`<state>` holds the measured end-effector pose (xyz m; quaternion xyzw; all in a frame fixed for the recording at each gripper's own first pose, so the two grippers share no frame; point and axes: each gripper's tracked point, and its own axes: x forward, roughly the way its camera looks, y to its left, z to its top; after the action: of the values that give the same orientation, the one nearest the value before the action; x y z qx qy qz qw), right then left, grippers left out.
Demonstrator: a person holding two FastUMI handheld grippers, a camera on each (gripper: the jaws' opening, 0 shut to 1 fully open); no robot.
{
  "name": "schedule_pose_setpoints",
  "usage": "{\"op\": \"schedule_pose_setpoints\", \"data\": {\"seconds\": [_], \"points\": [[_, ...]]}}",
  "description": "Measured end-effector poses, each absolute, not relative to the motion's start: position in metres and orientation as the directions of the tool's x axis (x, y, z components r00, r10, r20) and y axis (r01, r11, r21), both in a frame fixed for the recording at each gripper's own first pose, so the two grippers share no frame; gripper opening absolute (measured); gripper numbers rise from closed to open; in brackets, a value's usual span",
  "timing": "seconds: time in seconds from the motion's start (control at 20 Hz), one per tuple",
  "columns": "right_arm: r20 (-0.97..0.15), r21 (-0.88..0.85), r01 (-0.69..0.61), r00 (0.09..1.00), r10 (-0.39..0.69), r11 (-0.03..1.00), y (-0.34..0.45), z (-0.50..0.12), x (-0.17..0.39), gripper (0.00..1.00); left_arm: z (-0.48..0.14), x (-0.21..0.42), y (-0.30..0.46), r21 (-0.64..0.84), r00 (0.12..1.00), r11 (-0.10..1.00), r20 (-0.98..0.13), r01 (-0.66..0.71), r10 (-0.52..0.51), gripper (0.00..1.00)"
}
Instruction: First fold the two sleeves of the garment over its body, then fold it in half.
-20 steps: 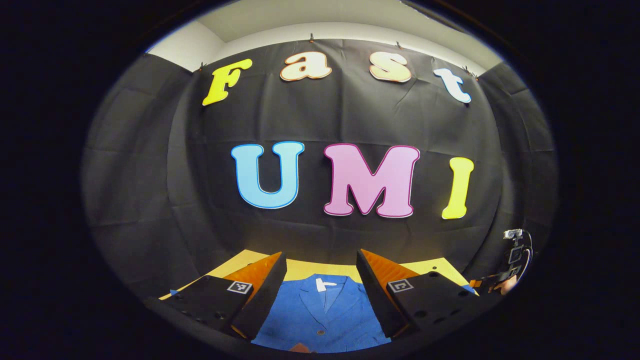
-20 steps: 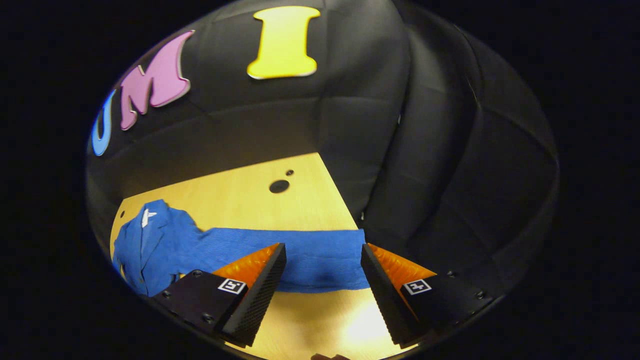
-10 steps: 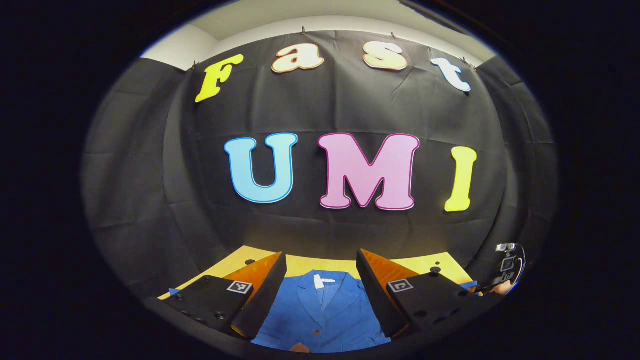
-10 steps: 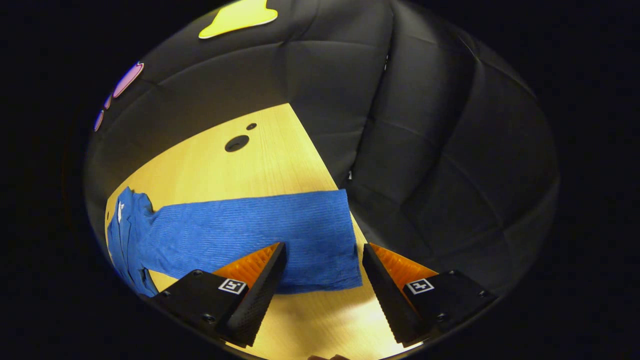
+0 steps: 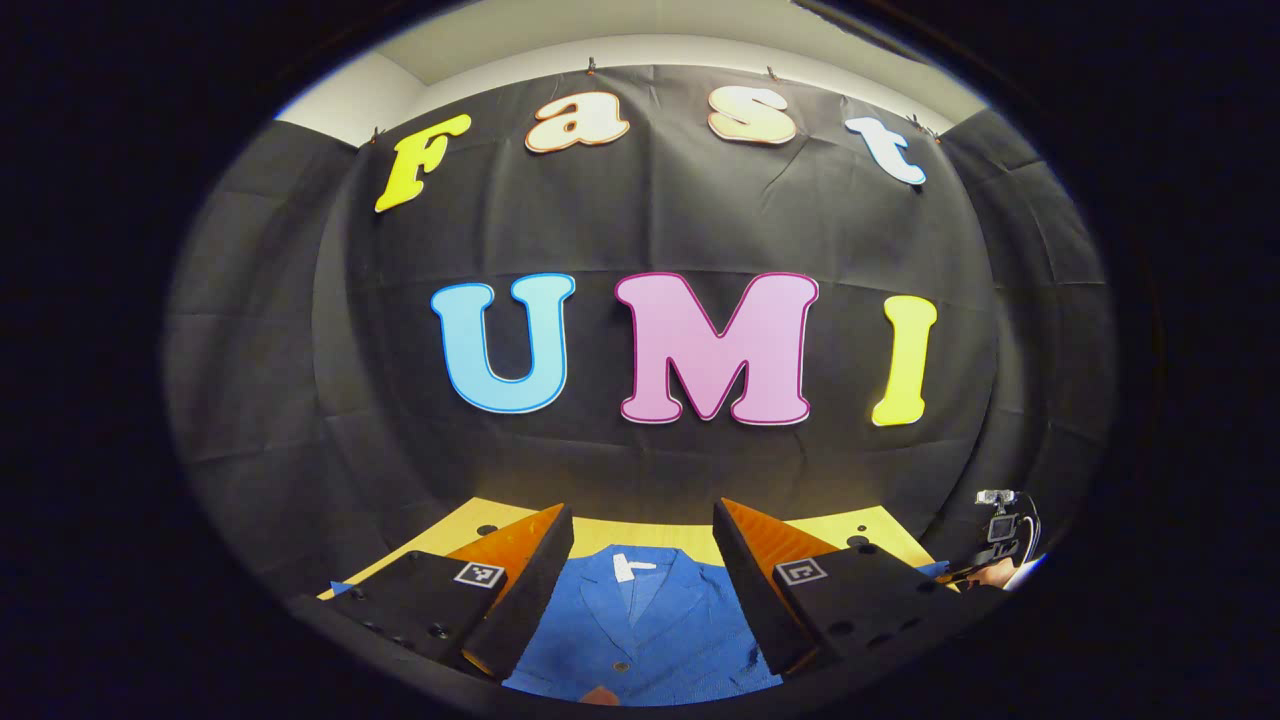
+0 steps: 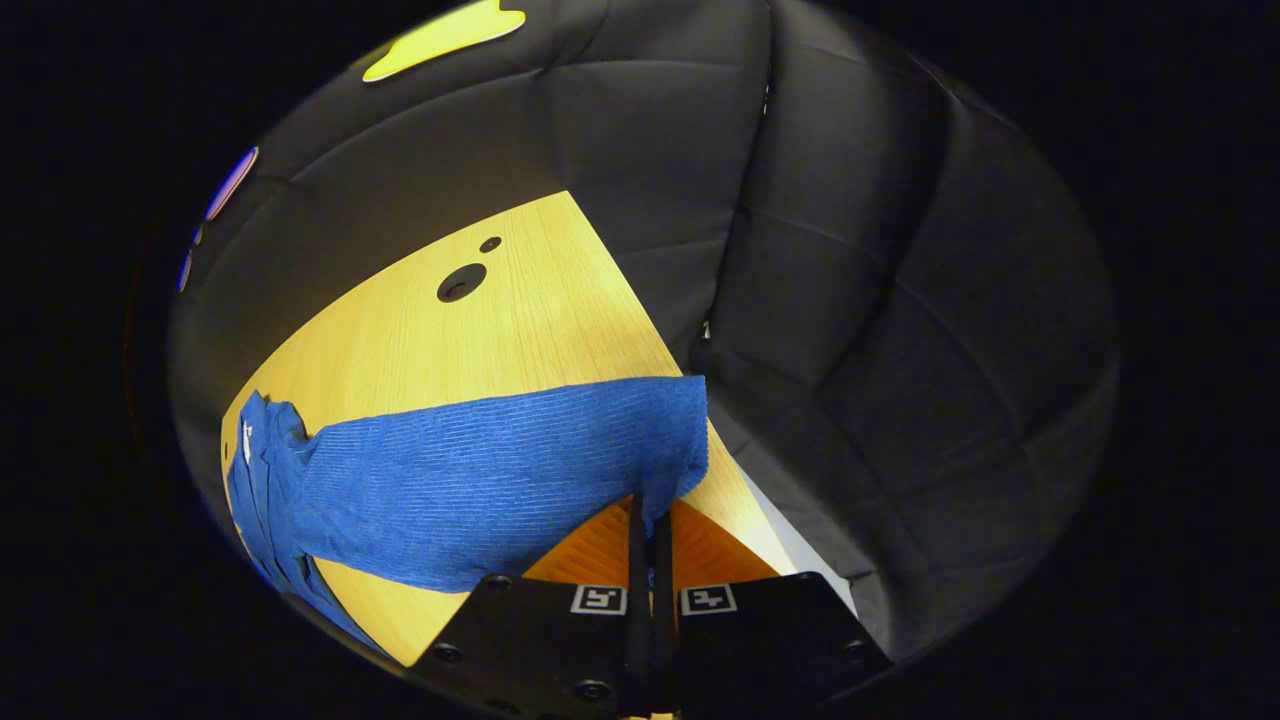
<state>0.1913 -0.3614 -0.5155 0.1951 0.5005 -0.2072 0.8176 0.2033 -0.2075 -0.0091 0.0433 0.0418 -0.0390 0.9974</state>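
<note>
Wooden table (image 6: 520, 320), blue jacket (image 5: 640, 630) flat between my left gripper's (image 5: 640, 560) spread jaws. My right gripper (image 6: 648, 520) pinches the sleeve (image 6: 480, 470) cuff; soft, floppy, so corner grabs work best.

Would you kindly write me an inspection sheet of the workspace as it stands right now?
Surface: wooden table, with two dark round holes near its far edge.
Job's things: blue garment lying flat, collar towards the wall; its sleeve stretched out to the table's edge, cuff end lifted, not yet folded over.
Clutter: nothing seen.
Grippers: left gripper open, above the garment's body; right gripper shut on the sleeve at its cuff end.
Cables: a thin loop by the right gripper, at the right edge of the left gripper view.
Surroundings: black cloth wall behind and beside the table; pale ceiling above.
</note>
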Motion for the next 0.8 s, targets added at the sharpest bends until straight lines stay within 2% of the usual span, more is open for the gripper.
{"op": "schedule_pose_setpoints", "data": {"seconds": [0.1,0.3,0.35,0.5,0.8], "points": [[-0.893,0.126,0.53,0.429,-0.137,0.838,-0.36,-0.51,0.193,0.05,-0.007,0.198,-0.203,0.089,0.995,0.993,-0.075,0.075,-0.069,0.81],[-0.843,0.113,0.494,0.507,-0.18,0.862,-0.356,-0.477,0.209,0.05,-0.011,0.188,-0.189,0.056,0.995,0.997,-0.086,0.06,-0.055,0.81],[-0.825,0.072,0.479,0.522,-0.218,0.875,-0.359,-0.465,0.211,0.05,-0.012,0.186,-0.187,0.043,0.994,0.997,-0.09,0.061,-0.057,0.81],[-0.763,0.029,0.422,0.595,-0.253,0.906,-0.34,-0.417,0.227,0.05,-0.015,0.18,-0.174,0.021,0.993,0.997,-0.095,0.069,-0.067,0.81],[-0.638,0.046,0.331,0.736,-0.227,0.943,-0.259,-0.297,0.253,0.04,-0.025,0.167,-0.104,-0.023,0.995,0.999,-0.097,0.037,-0.039,0.81]]}}
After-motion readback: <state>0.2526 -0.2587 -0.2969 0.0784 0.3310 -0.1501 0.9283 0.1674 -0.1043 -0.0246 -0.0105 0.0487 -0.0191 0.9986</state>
